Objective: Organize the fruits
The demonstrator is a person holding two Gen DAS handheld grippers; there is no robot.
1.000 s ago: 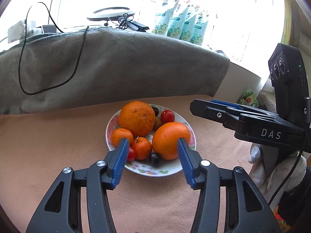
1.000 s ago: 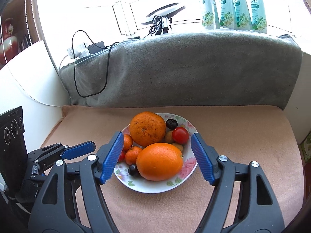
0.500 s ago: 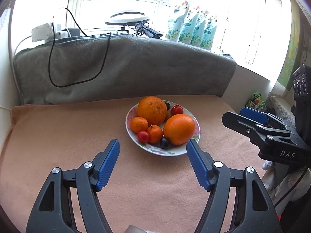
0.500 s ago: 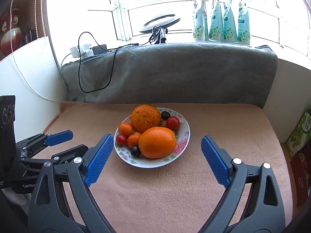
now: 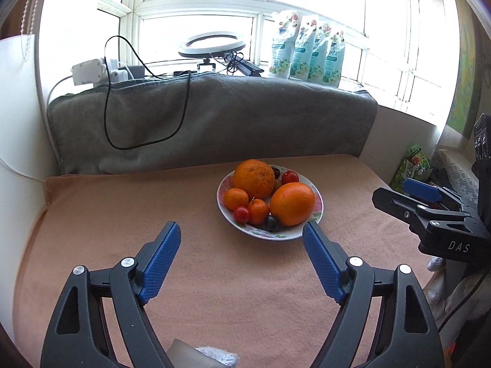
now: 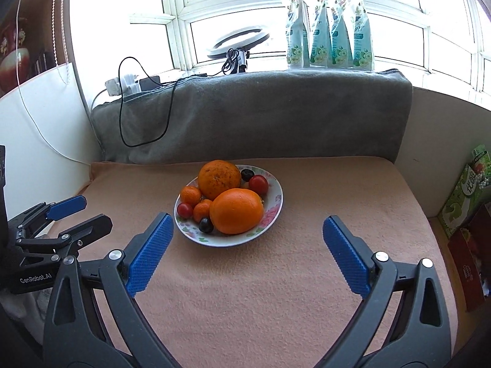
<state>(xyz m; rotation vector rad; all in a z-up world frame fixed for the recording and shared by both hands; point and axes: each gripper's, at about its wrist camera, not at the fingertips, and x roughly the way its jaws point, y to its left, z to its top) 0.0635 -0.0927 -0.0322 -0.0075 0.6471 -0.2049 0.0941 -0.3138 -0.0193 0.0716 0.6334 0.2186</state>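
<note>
Nearest, the left gripper (image 5: pixel 239 239) and right gripper (image 6: pixel 247 233) hang empty, jaws opening wide. Just beyond, on the peach blanket (image 6: pixel 337 190), the round floral plate (image 6: pixel 274 204) holds 2 big oranges (image 6: pixel 237 211) with smaller fruit; neither gripper looks clearly nearer.

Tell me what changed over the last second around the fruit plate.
Both hand-held grippers drew back from the plate, which now looks smaller and farther in both views. The left hand-held gripper and right hand-held gripper are opening their jaws, nothing between them. Nothing was grasped or released. The big oranges, small fruits and plate stayed as they were on the peach cloth.
</note>
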